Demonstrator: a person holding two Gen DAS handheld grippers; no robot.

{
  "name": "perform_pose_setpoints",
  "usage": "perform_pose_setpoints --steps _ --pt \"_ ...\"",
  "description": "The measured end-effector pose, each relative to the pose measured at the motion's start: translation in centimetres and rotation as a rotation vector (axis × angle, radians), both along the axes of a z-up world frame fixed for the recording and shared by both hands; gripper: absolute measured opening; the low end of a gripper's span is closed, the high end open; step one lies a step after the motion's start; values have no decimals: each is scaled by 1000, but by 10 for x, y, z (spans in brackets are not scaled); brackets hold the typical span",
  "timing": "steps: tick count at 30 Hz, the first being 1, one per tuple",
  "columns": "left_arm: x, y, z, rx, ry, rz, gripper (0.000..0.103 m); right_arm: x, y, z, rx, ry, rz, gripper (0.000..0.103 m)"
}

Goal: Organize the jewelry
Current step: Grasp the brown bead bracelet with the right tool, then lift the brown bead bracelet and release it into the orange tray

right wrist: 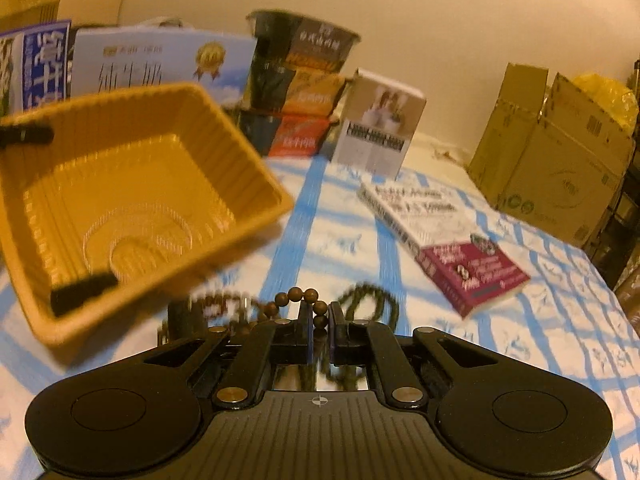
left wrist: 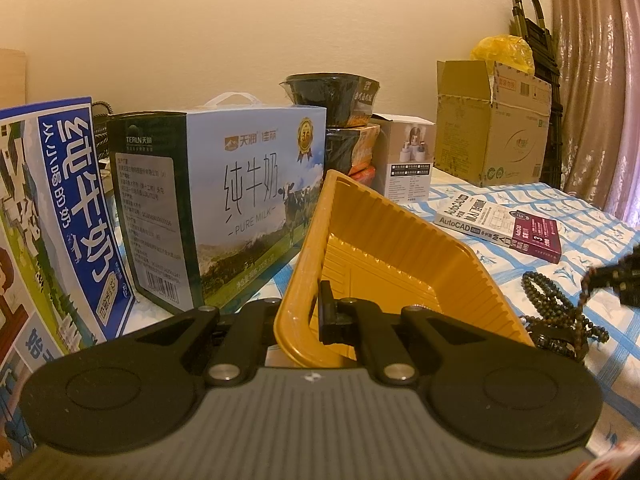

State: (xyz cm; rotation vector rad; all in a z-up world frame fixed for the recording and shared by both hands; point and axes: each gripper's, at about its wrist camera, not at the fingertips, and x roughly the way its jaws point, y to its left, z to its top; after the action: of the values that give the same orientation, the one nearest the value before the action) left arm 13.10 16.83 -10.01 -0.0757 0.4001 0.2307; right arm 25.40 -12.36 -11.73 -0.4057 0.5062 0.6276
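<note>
Now both my grippers are clamped, one on each thing.
My left gripper [left wrist: 316, 312] pinches the yellow tray [left wrist: 380, 240] rim, tilting it above the checked cloth [right wrist: 340, 240]; my right gripper [right wrist: 320, 320] grips the brown bead string [right wrist: 308, 298] beside it.

Milk cartons [left wrist: 256, 196], book [left wrist: 500, 224], cardboard box [left wrist: 492, 124]

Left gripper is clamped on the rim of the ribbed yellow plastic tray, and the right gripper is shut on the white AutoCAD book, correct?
Not quite. The left gripper does clamp the ribbed yellow plastic tray by its rim, but the right gripper is shut on a brown wooden bead string, not the book. The right wrist view shows the white AutoCAD book lying untouched on the cloth.
</note>
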Motion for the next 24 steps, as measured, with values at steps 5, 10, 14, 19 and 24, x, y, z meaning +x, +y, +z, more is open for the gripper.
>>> perform_pose_setpoints --steps 5,10,14,19,24 --pt "0 0 0 0 -1 0 6 7 9 24 76 -21 7 7" --pt "0 0 0 0 -1 -1 6 7 17 41 129 -30 29 7" --pt "-1 0 -1 -4 -3 1 6 -1 17 54 185 -25 57 7" --pt "-1 0 -1 -7 -4 1 6 -11 18 70 236 -35 99 7" --pt "-1 0 -1 -8 -6 0 6 -18 17 90 298 -45 130 7"
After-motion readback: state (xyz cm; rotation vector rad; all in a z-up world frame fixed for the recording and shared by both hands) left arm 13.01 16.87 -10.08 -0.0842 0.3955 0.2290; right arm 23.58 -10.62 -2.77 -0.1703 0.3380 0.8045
